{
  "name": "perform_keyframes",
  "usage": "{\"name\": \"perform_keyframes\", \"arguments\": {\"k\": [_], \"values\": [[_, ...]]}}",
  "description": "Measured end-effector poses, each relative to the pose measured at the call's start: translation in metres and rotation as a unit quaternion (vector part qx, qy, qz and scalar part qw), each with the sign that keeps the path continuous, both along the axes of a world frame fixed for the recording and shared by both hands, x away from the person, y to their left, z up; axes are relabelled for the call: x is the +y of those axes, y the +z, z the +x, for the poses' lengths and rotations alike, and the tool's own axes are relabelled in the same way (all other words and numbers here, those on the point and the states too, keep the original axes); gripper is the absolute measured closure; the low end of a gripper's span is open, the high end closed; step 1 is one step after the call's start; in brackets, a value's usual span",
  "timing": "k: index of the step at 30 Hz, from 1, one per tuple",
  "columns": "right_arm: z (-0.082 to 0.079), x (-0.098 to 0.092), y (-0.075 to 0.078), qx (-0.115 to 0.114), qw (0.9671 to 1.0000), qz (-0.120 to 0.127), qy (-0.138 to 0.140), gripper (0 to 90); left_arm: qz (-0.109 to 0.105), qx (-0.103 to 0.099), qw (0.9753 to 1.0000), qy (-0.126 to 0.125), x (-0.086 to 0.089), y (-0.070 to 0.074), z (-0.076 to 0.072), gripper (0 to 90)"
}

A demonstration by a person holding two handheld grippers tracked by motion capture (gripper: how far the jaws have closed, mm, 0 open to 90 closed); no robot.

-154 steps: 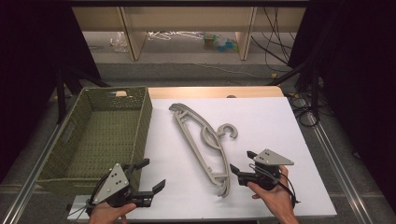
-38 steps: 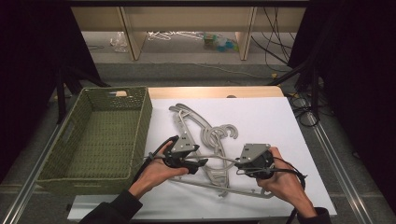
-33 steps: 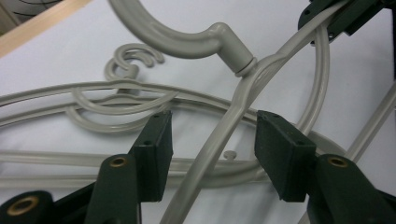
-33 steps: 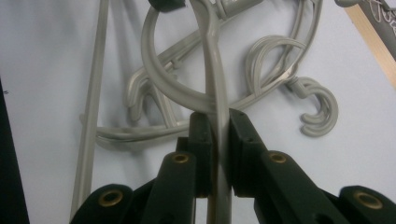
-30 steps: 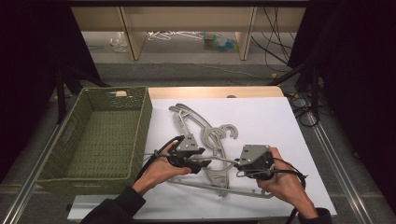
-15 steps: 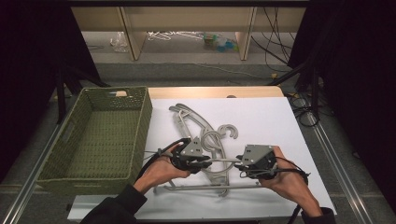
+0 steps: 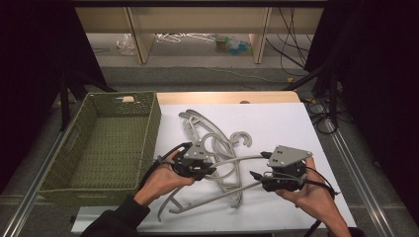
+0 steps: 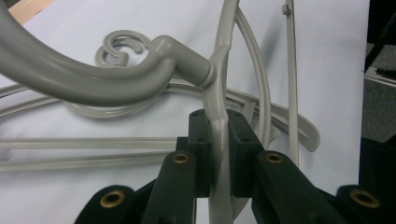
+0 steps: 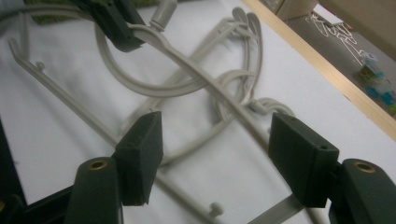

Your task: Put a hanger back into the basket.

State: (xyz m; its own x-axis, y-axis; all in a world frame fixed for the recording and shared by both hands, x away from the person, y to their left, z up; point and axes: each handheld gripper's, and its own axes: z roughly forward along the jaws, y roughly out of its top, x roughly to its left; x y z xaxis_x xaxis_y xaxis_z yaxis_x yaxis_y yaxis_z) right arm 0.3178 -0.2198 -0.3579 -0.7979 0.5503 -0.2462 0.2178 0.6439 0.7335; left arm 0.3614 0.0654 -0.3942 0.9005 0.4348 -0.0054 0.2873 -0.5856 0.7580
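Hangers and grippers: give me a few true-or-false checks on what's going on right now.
1. The left gripper is clamped on a grey hanger. True.
2. The right gripper is shut on a hanger. False: its jaws stand wide open.
3. A hanger lies in the green basket. False: the hangers are on the white table.
4. The basket sits on the left gripper's side. True.

The right gripper point(image 9: 212, 163) is seen with its two black jaws spread wide apart over the white table surface point(image 9: 60, 126). Between them, grey plastic hangers point(image 9: 201, 81) are seen lying crossed and tangled. At the upper left, one hanger's arm is clamped by the left gripper point(image 9: 122, 30). A wooden table edge point(image 9: 322, 72) is seen at the right.
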Motion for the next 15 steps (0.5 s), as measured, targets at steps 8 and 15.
{"name": "perform_keyframes", "arguments": {"k": [8, 15], "values": [[-0.013, -0.019, -0.024, 0.022, 0.9938, 0.096, -0.051, 33.7, -0.030, 0.002, 0.9987, 0.040, 0.016, 0.018, 0.008, 81.7], [-0.013, -0.017, -0.036, 0.033, 0.9929, 0.101, -0.055, 33.1, -0.067, 0.003, 0.9957, 0.064, 0.034, 0.040, 0.005, 81.6]]}}
